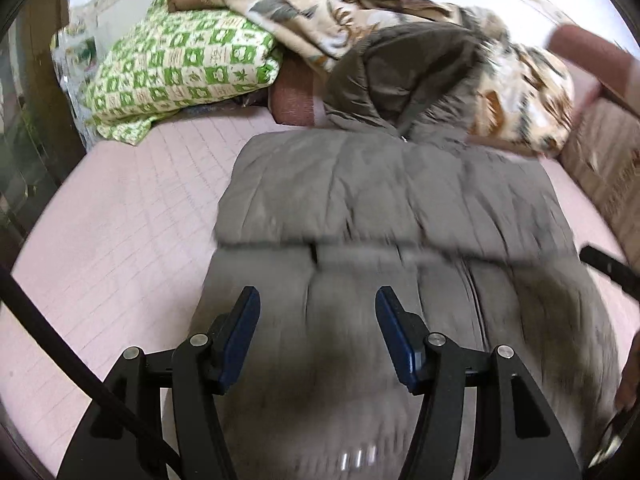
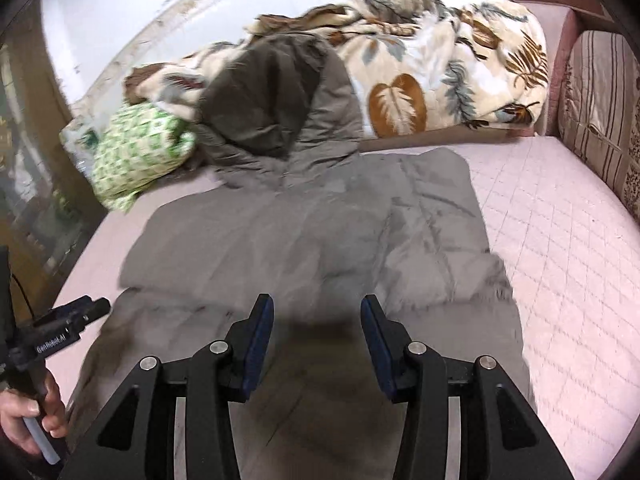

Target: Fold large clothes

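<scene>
A grey padded coat (image 1: 392, 192) (image 2: 304, 220) lies spread on the pink quilted bed (image 1: 120, 220) (image 2: 560, 260), its lower part folded up over the body. Its dark-lined hood (image 1: 404, 68) (image 2: 272, 96) rests against the bedding at the far side. My left gripper (image 1: 318, 296) hovers over the near part of the coat, open, with nothing between its blue pads. My right gripper (image 2: 317, 302) hangs over the same near part, also open and empty. In the right wrist view the left gripper (image 2: 72, 320) shows at the left edge, held by a hand (image 2: 24, 420).
A green-and-cream checked quilt (image 1: 180, 68) (image 2: 136, 152) lies at the far left. A leaf-print blanket (image 1: 520, 92) (image 2: 432, 80) is heaped along the back behind the hood. A striped cushion (image 2: 600, 120) stands at the right edge. Bare pink mattress flanks the coat.
</scene>
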Action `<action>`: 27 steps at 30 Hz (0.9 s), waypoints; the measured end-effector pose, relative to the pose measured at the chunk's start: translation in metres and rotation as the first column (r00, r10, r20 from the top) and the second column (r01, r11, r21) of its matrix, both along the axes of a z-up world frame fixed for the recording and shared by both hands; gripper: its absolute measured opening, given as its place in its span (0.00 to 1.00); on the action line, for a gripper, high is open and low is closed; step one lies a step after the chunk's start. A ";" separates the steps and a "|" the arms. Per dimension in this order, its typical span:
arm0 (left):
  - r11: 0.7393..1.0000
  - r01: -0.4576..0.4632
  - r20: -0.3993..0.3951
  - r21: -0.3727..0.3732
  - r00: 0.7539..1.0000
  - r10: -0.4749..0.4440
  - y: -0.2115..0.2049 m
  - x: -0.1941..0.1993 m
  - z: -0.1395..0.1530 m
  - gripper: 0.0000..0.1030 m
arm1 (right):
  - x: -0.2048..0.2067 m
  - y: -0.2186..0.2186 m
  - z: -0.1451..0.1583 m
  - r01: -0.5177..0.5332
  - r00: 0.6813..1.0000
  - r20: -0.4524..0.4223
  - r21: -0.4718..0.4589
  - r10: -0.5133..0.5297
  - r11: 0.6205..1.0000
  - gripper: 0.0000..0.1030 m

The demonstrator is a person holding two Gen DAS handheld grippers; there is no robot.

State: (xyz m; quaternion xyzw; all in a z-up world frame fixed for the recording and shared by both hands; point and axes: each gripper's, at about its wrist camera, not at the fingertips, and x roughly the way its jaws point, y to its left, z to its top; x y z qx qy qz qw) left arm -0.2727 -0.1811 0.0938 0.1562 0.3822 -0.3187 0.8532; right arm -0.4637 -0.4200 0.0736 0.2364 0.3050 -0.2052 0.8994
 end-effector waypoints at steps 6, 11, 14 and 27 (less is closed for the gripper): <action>1.000 0.004 0.039 0.024 0.999 -0.005 0.050 -0.071 -0.011 0.58 | -0.041 0.065 0.003 -0.087 0.996 -0.006 -0.015 0.087 0.996 0.48; 0.998 -0.057 0.087 0.020 0.995 0.055 0.080 -0.116 -0.033 0.58 | -0.082 0.105 -0.010 -0.082 0.996 -0.021 -0.014 0.082 0.997 0.48; 0.996 -0.087 0.106 0.033 0.991 0.083 0.092 -0.135 -0.055 0.58 | -0.105 0.123 -0.023 -0.030 0.999 -0.034 -0.010 0.030 1.000 0.48; 0.992 -0.086 0.137 0.087 0.988 0.074 0.090 -0.140 -0.079 0.65 | -0.113 0.139 -0.075 0.002 0.990 -0.138 -0.056 -0.009 0.998 0.54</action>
